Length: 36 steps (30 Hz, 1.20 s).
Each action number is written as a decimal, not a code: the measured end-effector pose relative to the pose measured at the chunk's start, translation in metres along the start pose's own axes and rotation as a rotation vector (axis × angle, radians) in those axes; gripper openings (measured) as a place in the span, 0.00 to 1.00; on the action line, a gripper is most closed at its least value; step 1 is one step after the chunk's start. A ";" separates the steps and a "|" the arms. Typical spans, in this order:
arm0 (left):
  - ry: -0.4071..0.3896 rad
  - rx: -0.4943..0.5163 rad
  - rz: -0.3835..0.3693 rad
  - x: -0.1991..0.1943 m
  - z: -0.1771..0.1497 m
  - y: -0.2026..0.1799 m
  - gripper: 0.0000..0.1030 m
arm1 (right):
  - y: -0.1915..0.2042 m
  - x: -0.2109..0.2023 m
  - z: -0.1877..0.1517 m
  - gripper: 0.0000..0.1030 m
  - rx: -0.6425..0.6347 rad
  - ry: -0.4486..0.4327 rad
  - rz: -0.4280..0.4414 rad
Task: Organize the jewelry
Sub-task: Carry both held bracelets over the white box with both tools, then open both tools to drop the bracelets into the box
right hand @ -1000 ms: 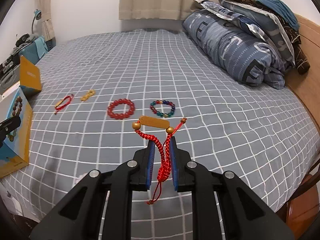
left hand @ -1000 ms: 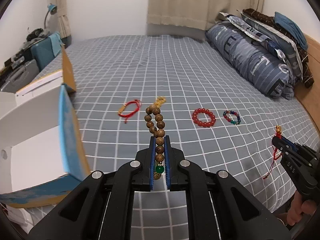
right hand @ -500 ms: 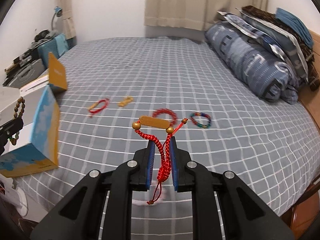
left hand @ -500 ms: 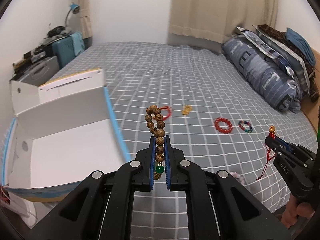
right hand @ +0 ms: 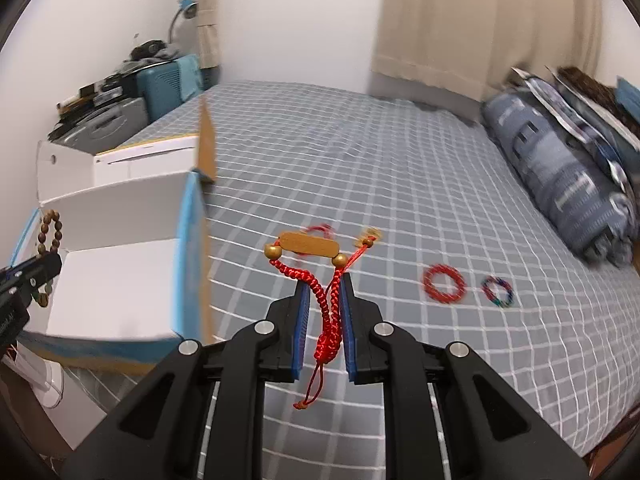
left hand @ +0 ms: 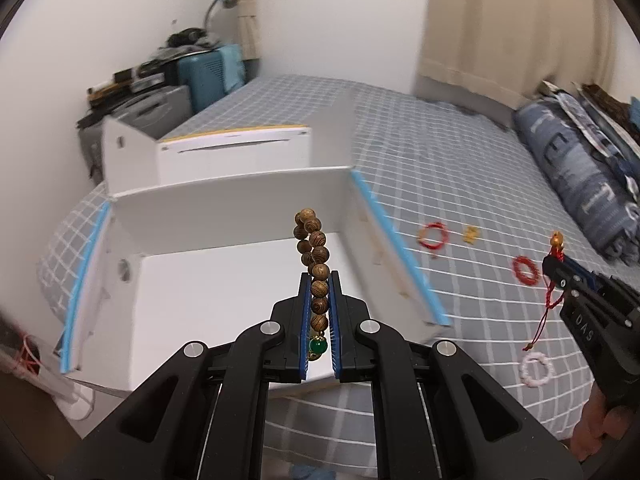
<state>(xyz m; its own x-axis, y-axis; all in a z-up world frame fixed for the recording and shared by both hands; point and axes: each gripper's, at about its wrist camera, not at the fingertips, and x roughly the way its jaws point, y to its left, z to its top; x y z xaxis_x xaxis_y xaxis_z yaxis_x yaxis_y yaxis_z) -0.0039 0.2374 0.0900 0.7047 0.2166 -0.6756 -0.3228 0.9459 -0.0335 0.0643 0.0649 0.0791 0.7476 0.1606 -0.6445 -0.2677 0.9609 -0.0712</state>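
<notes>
The left gripper [left hand: 319, 280] is clamped on a wooden bead bracelet [left hand: 314, 258], held over the open white box [left hand: 224, 216] at the bed's left edge; judged from this, the bracelet is about to be dropped inside. The box floor shows nothing in it from this view. The box flaps stand open, which leaves the mouth free from above

The right gripper [right hand: 323, 284] is closed on a red cord bracelet [right hand: 322, 300], held above the bed [right hand: 400, 184] to the right of the box, apparently waiting its turn. The grip is on the braided cord, so the gold plate [right hand: 309, 245] rides above the jaws and the loose tail hangs below

Bead bracelet: round brown grained beads in a loop standing up from the jaws, one green bead [left hand: 319, 346] low between them

Still on the bed, mid-surface, well apart from the box: a thin red cord loop [left hand: 432, 236], a small gold piece [left hand: 471, 233], a red bead ring [right hand: 444, 283], a multicolour bead ring [right hand: 497, 291]. A pale pink ring [left hand: 536, 370] lies near the bed's front edge
</notes>
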 end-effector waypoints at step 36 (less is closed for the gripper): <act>0.239 -0.149 0.127 0.087 -0.018 0.132 0.09 | 0.195 0.102 0.001 0.21 -0.163 0.247 0.147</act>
<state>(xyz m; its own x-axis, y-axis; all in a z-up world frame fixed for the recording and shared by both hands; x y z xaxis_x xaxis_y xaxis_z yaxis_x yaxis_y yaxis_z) 0.0035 0.3768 0.0141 0.4901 0.2516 -0.8346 -0.5008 0.8649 -0.0333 0.0893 0.2689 0.0004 0.5289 0.2157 -0.8208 -0.4702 0.8796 -0.0718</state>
